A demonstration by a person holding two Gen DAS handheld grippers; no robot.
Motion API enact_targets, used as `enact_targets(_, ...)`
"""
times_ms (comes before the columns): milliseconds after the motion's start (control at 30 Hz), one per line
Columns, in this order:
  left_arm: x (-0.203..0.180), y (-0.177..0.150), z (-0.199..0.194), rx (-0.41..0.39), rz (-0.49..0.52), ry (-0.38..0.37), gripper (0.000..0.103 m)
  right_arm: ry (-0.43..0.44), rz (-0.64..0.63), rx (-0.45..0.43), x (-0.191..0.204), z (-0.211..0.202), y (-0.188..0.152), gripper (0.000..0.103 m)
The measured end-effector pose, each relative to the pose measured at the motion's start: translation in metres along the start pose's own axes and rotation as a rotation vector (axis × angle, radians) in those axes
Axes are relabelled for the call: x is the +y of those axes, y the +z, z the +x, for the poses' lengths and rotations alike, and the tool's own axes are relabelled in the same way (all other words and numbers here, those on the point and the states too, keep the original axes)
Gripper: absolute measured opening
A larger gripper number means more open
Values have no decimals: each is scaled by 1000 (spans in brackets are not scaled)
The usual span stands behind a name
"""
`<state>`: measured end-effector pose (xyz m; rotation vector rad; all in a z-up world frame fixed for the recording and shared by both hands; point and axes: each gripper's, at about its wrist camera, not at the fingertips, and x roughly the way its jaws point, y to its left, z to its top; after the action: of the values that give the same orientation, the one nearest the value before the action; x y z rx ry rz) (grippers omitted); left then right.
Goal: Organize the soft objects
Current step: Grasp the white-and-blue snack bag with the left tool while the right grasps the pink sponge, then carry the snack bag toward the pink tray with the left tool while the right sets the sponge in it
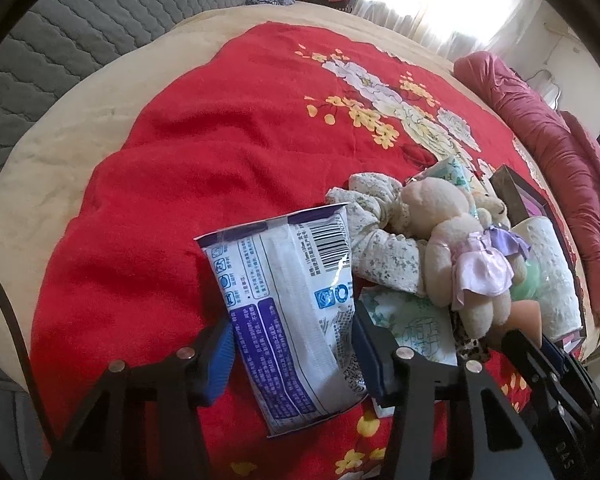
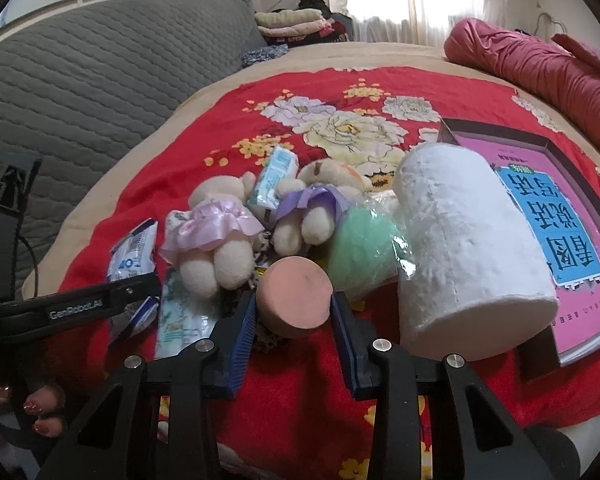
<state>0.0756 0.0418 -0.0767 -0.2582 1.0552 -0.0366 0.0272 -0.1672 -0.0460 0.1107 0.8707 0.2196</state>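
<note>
From your left wrist, the left gripper (image 1: 292, 344) has its jaws pressing a white-and-purple wipes packet (image 1: 284, 320) on the red floral bedspread (image 1: 180, 160). A plush bear in a pink skirt (image 1: 460, 256) and floral cloth (image 1: 380, 240) crowd its right; open bedspread lies left.

From your right wrist, the right gripper (image 2: 294, 322) has its jaws clamped on a pink sponge (image 2: 296, 298). A white paper roll (image 2: 468, 256) stands just right, a green puff (image 2: 360, 252) behind.

Left wrist view: close above the bed (image 1: 220, 128), angled steeply down, facing the window. Right wrist view: likewise close and downward. Shared: red blanket (image 2: 300, 380), pink-skirted plush bear (image 1: 460, 252) (image 2: 216, 232), white roll (image 2: 468, 248) (image 1: 552, 272).
</note>
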Motion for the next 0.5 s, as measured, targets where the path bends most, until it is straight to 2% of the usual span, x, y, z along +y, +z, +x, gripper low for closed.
enact_targets(500, -7, -10, -24, -40, 36, 25, 53, 31, 25, 18, -4, -25, -10, 38)
